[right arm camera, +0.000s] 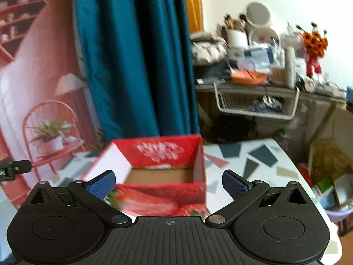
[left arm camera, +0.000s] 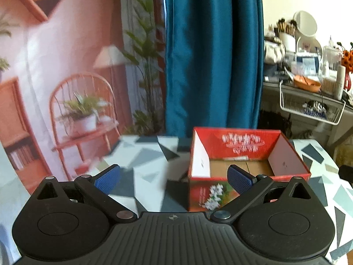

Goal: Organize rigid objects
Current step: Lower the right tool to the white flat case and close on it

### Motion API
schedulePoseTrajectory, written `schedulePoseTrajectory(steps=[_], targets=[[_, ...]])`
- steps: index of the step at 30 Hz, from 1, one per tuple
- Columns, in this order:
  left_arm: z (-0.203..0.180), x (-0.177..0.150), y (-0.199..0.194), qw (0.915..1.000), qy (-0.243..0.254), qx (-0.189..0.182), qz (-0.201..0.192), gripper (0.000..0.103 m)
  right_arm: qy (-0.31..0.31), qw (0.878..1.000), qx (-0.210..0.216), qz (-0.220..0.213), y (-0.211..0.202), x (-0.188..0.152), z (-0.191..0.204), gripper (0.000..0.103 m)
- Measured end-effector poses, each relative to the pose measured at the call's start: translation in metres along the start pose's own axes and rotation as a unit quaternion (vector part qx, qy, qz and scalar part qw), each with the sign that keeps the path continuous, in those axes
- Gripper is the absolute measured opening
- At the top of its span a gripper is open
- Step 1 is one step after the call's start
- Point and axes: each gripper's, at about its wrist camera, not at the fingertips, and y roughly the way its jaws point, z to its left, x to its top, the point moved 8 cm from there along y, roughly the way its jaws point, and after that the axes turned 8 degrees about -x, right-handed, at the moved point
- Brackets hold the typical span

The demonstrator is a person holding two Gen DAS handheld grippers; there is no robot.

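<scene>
A red open cardboard box [left arm camera: 247,154] with a bare brown floor stands on the patterned table [left arm camera: 143,154]. My left gripper [left arm camera: 174,180] is open and empty, close in front of the box, which lies ahead and to the right. The same box shows in the right wrist view [right arm camera: 163,170], straight ahead and slightly left. My right gripper [right arm camera: 168,184] is open and empty just before the box's near wall with the strawberry print. No loose objects show inside the box.
A teal curtain [left arm camera: 211,55] hangs behind the table. A cluttered shelf [right arm camera: 264,84] with a white wire basket [right arm camera: 256,103] stands at the right. A printed backdrop [left arm camera: 66,88] covers the left. Boxes [right arm camera: 331,185] sit on the floor beyond the table's right edge.
</scene>
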Motion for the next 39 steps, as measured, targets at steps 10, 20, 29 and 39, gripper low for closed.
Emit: schedulePoseTrajectory(steps=[10, 20, 29, 39], targets=[[-0.01, -0.058, 0.073, 0.9954, -0.009, -0.055, 0.078, 0.103, -0.015, 0.998, 0.013, 0.067, 0.064, -0.067, 0.003, 0.103], [-0.031, -0.1, 0.108, 0.9854, -0.013, -0.111, 0.128, 0.093, -0.013, 0.987, 0.031, 0.156, 0.094, -0.119, 0.003, 0.102], [-0.039, -0.115, 0.122, 0.9798, -0.033, -0.139, 0.14, 0.086, 0.007, 0.98, 0.051, 0.192, 0.106, -0.141, 0.002, 0.081], [-0.061, -0.127, 0.138, 0.9693, -0.025, -0.185, 0.16, 0.069, 0.02, 0.975, 0.074, 0.207, 0.114, -0.148, 0.003, 0.071]])
